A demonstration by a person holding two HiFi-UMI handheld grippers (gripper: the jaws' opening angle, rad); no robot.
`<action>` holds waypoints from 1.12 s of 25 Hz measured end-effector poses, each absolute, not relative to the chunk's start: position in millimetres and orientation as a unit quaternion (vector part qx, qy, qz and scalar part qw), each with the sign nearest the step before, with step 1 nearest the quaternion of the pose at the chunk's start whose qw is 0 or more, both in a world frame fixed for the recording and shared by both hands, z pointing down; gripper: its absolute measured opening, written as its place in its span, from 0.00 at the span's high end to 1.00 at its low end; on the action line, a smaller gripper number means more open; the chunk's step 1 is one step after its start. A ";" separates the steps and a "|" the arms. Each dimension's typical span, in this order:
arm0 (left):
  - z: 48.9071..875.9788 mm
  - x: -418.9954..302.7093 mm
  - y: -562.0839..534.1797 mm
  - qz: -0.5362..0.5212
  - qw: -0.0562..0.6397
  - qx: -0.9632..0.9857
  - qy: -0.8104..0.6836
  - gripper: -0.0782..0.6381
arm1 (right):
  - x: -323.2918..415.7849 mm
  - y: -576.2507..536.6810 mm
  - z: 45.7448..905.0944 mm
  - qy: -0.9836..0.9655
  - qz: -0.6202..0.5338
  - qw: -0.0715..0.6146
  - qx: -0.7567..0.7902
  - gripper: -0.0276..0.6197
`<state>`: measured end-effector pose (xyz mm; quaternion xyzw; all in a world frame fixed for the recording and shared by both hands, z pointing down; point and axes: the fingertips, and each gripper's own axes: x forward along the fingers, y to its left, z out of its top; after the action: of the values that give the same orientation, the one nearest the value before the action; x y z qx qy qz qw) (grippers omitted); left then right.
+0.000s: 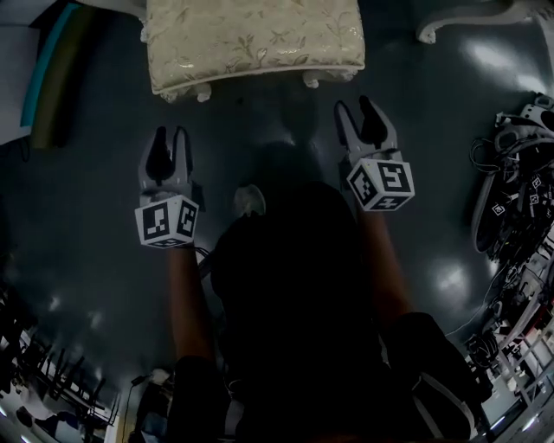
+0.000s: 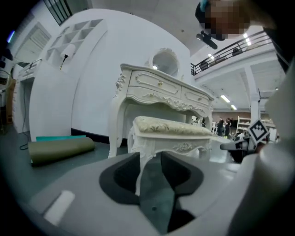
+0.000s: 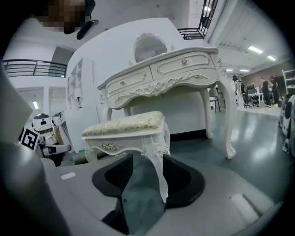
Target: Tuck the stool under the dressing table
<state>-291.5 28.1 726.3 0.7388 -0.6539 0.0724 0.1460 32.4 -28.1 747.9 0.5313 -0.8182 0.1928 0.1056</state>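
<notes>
The stool (image 1: 255, 39) has a cream floral cushion and carved white legs and stands on the dark floor at the top of the head view. It is in front of the white dressing table (image 2: 161, 87), outside its leg space. My left gripper (image 1: 170, 131) hovers short of the stool's near left corner, its jaws a narrow gap apart with nothing in them. My right gripper (image 1: 353, 104) is off the near right corner, jaws parted wider and empty. In the left gripper view the stool (image 2: 173, 126) has one front leg showing through the gap. The right gripper view shows the stool (image 3: 124, 124) likewise, with the dressing table (image 3: 166, 73) behind.
A rolled olive mat with a teal edge (image 1: 52, 78) lies left of the stool, near the dressing table's left leg (image 2: 114, 124). A tangle of cables and marker-tagged gear (image 1: 519, 182) crowds the right side. A white table leg (image 1: 450, 22) curves in at top right. People stand far off at right.
</notes>
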 end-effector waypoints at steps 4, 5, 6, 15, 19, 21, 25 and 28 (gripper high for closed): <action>742.2 -302.2 27.3 0.086 0.114 0.714 -0.685 0.67 | 34.9 -32.1 762.8 -0.819 0.185 0.102 0.533 0.65; 743.5 -304.1 26.7 0.086 0.111 0.711 -0.689 0.65 | 34.4 -32.5 763.3 -0.822 0.181 0.100 0.530 0.64; 743.9 -304.4 27.4 0.086 0.111 0.711 -0.689 0.64 | 35.1 -31.6 762.9 -0.825 0.177 0.099 0.527 0.64; 759.7 -290.5 20.6 0.138 0.137 0.722 -0.664 0.58 | 43.3 -39.6 774.6 -0.822 0.188 0.123 0.524 0.53; 787.1 -300.1 -2.3 0.148 0.160 0.720 -0.659 0.50 | 34.0 -52.8 791.4 -0.817 0.195 0.128 0.527 0.48; 796.2 -307.3 -12.1 0.143 0.163 0.715 -0.665 0.49 | 29.1 -60.2 800.0 -0.816 0.194 0.132 0.529 0.47; 806.1 -312.4 -27.4 0.132 0.168 0.713 -0.668 0.48 | 27.9 -75.1 811.6 -0.810 0.190 0.140 0.537 0.46; 810.5 -311.0 -35.5 0.126 0.167 0.715 -0.667 0.48 | 31.3 -82.5 818.5 -0.804 0.192 0.145 0.543 0.46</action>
<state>-311.0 -35.5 810.5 0.7154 -0.6667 0.1256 0.1671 31.3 -82.5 818.5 0.5435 -0.8042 0.1923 0.1446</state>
